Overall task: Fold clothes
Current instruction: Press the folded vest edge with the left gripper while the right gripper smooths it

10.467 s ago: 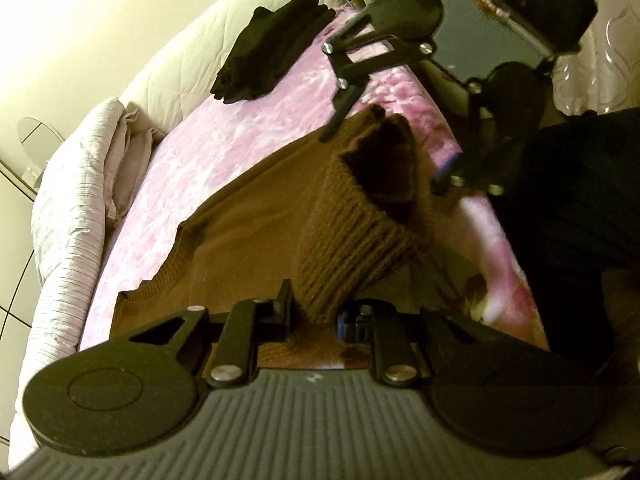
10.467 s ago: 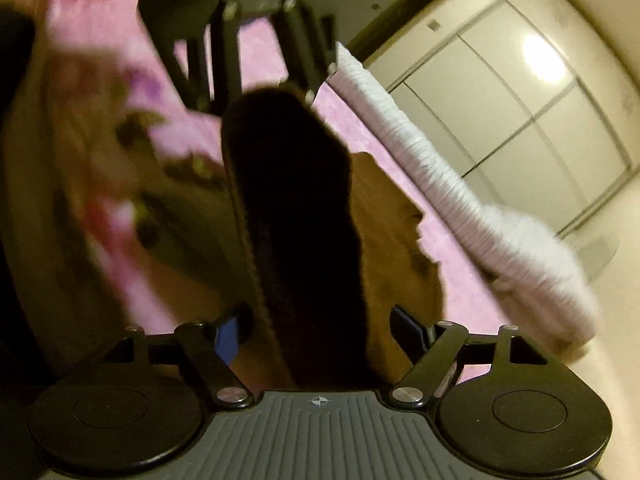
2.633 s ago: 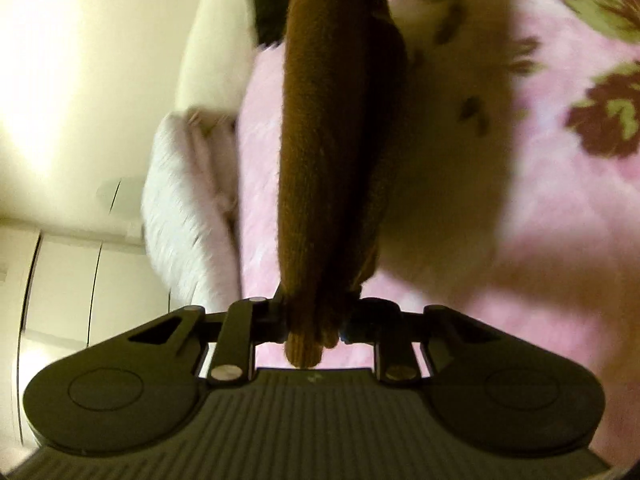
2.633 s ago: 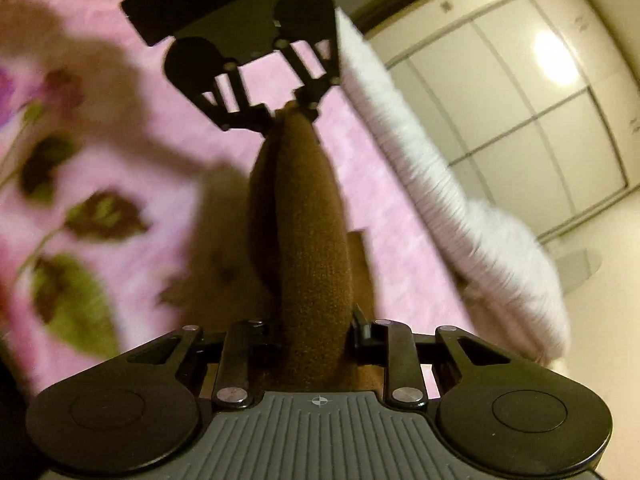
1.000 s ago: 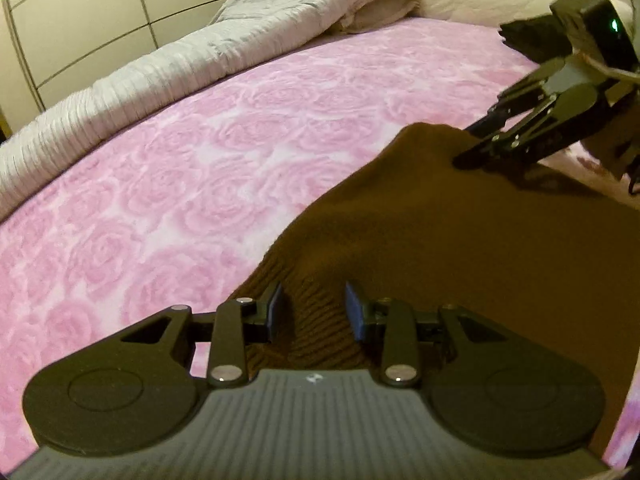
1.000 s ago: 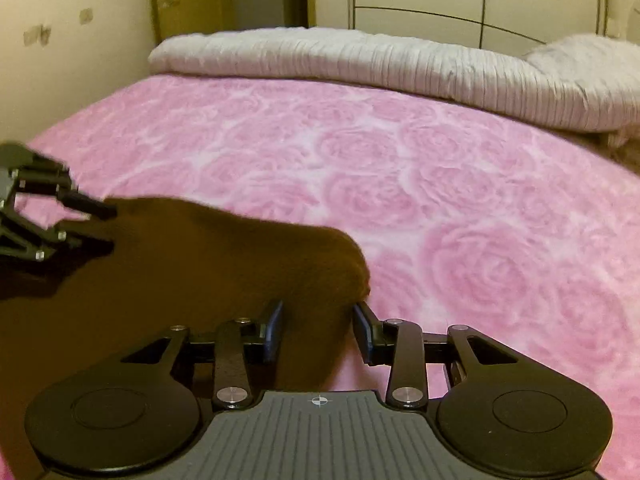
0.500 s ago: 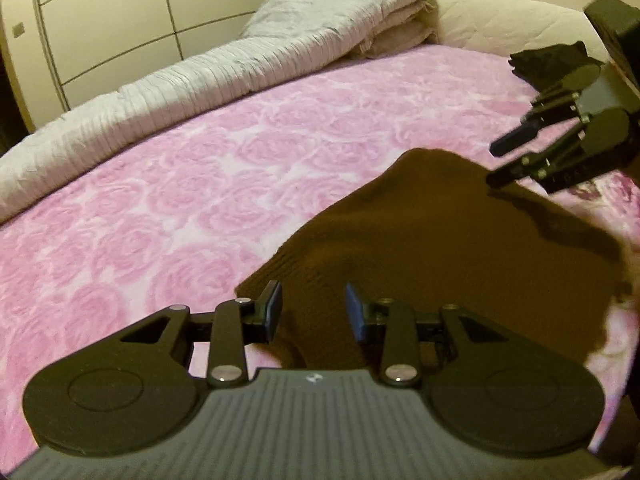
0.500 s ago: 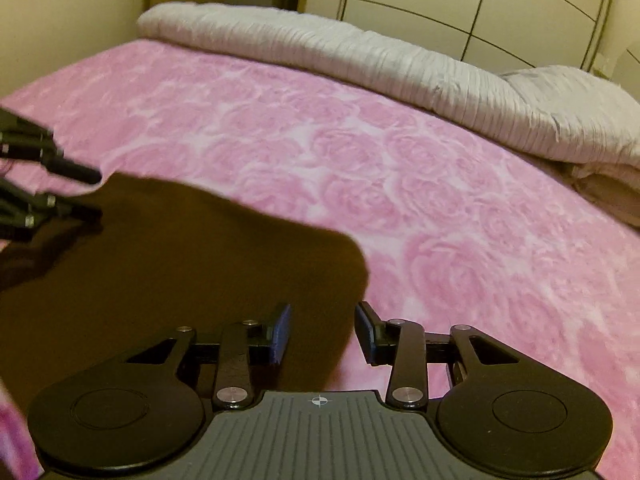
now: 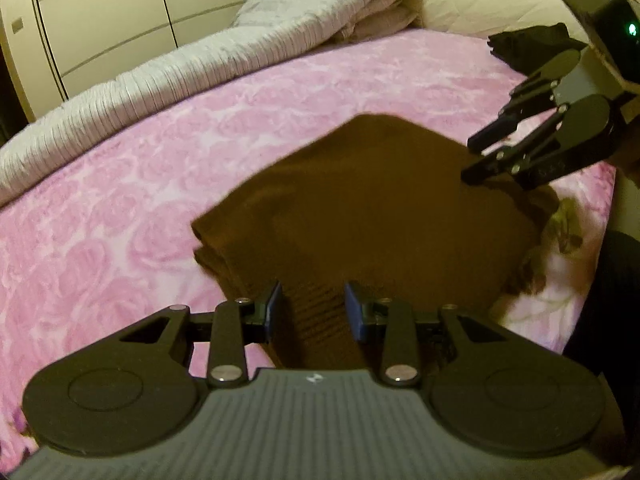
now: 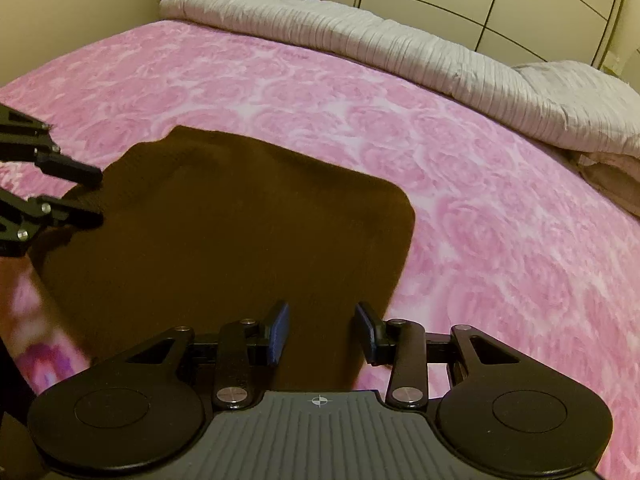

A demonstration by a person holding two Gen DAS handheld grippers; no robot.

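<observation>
Sweater (image 9: 372, 216) lies folded flat on the pink bed (image 9: 132, 208), long axis running between your hands. Both jaws stand spread, holding nothing: left hand-held gripper (image 9: 313, 312) over one end, right hand-held gripper (image 10: 322, 332) over the other, equally near.

Black two-finger tool (image 9: 314, 310), blue pads (image 9: 275, 307), silver screws, ribbed grey housing

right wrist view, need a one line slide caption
Folded brown sweater lying on the pink rose-patterned bedspread, an open hand-held gripper above its near edge.
</observation>
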